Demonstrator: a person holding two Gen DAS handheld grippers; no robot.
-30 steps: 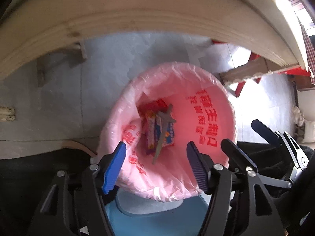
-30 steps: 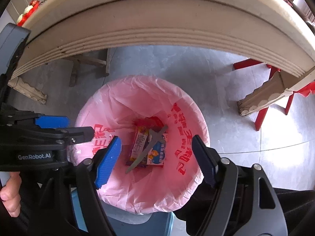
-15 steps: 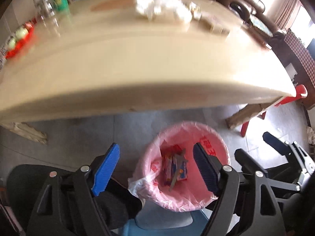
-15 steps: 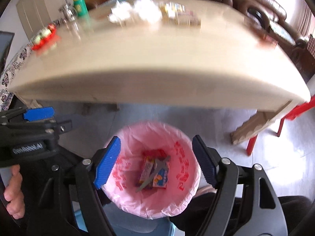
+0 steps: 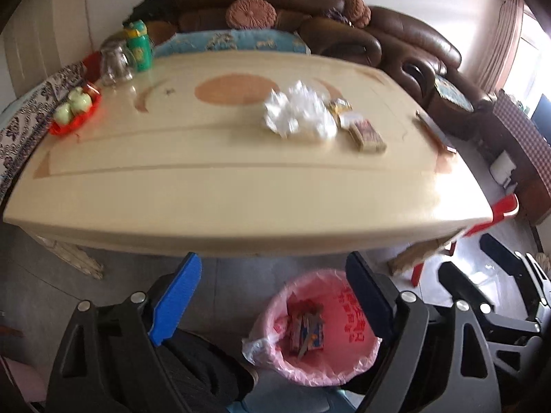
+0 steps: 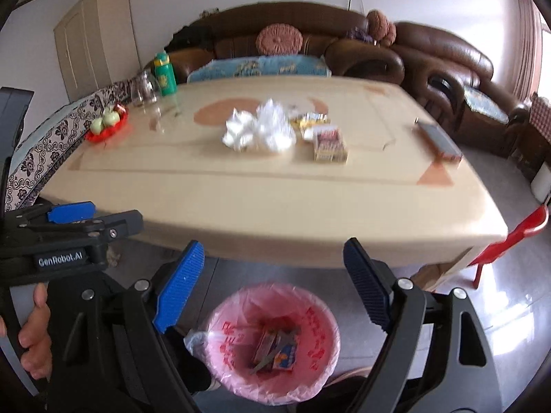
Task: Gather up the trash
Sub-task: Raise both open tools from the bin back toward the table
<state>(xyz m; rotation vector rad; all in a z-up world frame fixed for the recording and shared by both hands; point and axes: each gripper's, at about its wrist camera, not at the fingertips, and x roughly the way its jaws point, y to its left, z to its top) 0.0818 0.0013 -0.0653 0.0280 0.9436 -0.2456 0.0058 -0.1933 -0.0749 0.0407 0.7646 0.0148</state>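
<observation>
At the far left of the cream table, seen from the left wrist, a red dish holds pale green fruit, with a clear glass jar and a green bottle just behind it near the back edge. Towards the middle-right of the tabletop lies the trash: crumpled white tissues, a yellow wrapper touching them on the right, and a small printed box just beside that. A dark flat object lies apart near the right edge in the right wrist view. A brown sofa runs behind the table.

Below the near edge, on the grey floor, stands the bin with a pink liner; colourful packets and a grey strip already lie at its bottom.

The left gripper hangs above the bin with nothing between its blue pads, its jaws opening. The right gripper is likewise empty above the bin, jaws opening, pads clear of everything. At the left of the right wrist view the person's hand wraps the handle of the left gripper. A red chair stands by the table's right corner
</observation>
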